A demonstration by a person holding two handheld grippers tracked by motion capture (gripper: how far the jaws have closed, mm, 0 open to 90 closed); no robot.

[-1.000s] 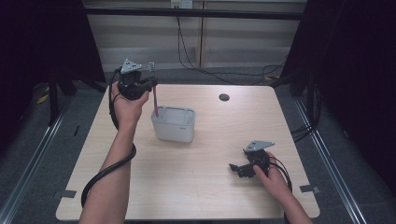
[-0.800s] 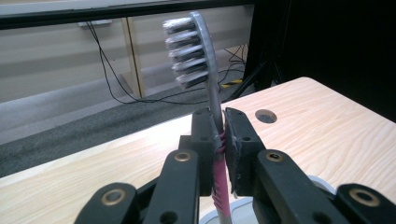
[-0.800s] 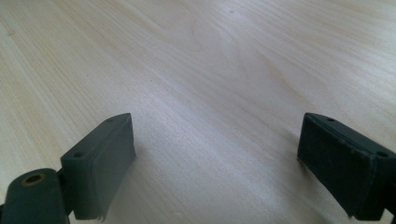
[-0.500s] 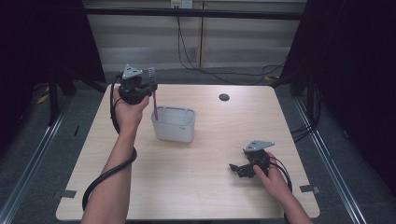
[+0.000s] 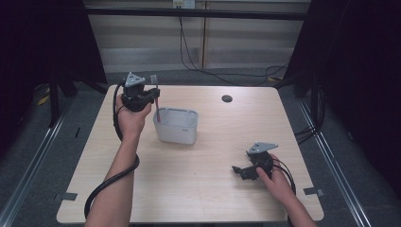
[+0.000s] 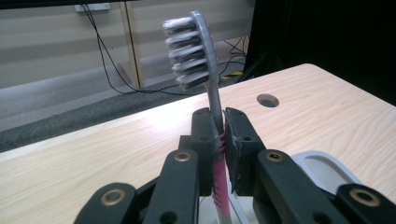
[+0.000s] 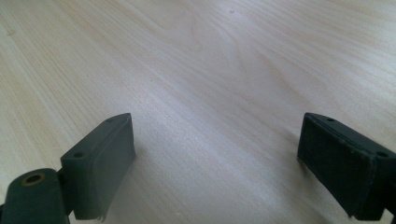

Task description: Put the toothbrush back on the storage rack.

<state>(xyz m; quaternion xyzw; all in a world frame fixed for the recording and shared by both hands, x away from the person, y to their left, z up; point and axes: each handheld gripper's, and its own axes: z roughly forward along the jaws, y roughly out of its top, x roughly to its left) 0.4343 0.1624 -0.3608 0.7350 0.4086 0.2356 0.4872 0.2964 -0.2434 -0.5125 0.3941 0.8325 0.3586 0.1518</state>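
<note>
Left gripper (image 6: 219,135) clamped on toothbrush (image 6: 212,93), held upright, bristle head up, pink handle end dipping into the left end of the white tub (image 5: 176,127) near the table (image 5: 208,198) centre. Right gripper (image 7: 215,158) parted, empty, resting low on the table's right side.

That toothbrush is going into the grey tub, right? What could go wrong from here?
Probably, and a few things could go wrong. The left gripper pinches the toothbrush on its thin handle, so it could twist or slip between the jaws. The handle's lower end hangs at the tub rim; it might catch the edge and tip or push the light tub. The right gripper rests open on the table, far off, so nothing steadies the tub.
</note>
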